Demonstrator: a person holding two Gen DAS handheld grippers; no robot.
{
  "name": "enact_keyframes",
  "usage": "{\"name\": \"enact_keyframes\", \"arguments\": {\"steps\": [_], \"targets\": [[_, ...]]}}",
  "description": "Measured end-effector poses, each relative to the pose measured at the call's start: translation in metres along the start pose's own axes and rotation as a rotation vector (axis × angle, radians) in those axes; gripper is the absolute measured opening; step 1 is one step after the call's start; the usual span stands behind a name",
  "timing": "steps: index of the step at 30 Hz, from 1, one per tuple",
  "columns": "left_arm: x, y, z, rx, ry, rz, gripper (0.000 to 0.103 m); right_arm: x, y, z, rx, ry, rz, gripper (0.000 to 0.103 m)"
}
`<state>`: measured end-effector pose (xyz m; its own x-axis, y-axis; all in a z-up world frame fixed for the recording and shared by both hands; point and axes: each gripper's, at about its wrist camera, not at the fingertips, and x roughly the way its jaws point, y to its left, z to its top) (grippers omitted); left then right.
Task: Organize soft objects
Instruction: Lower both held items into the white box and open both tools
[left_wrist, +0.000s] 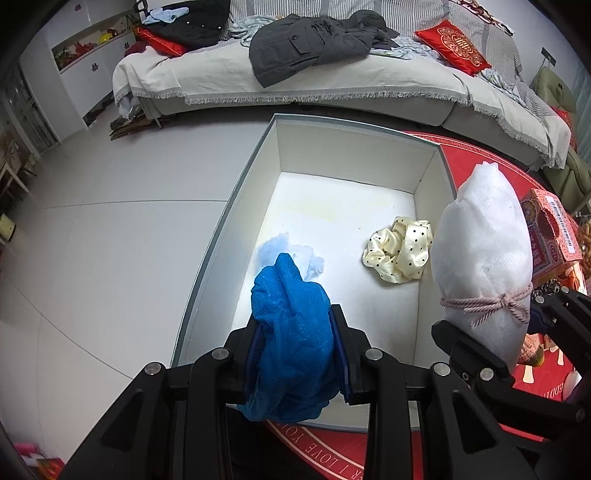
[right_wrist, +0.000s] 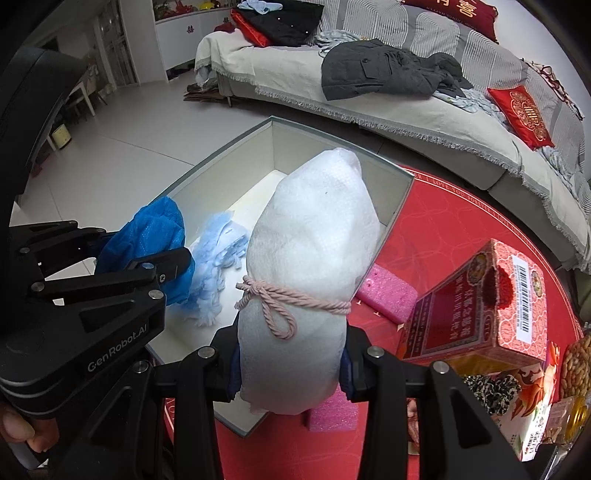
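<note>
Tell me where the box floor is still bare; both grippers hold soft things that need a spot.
Inside the box, the far half of the floor up to the back wall is bare. A smaller bare strip runs between the pale blue fluff and the polka-dot cloth. Outside, the red mat is crowded nearby with the red carton and pink foam.
</note>
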<state>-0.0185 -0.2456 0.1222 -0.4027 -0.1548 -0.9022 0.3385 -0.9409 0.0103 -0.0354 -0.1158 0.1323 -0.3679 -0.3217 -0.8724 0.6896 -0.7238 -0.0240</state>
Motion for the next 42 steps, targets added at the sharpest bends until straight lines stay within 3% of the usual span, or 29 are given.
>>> {"name": "enact_keyframes", "arguments": {"steps": [20,42], "targets": [[0.017,0.003,0.003,-0.003,0.027,-0.013,0.035,0.016,0.004,0.006,-0.019,0.031,-0.010,0.043],[0.045,0.013,0.042,-0.041,0.024,-0.034,0.035,0.038,-0.021,0.039,0.036,0.028,-0.021,0.043]]}}
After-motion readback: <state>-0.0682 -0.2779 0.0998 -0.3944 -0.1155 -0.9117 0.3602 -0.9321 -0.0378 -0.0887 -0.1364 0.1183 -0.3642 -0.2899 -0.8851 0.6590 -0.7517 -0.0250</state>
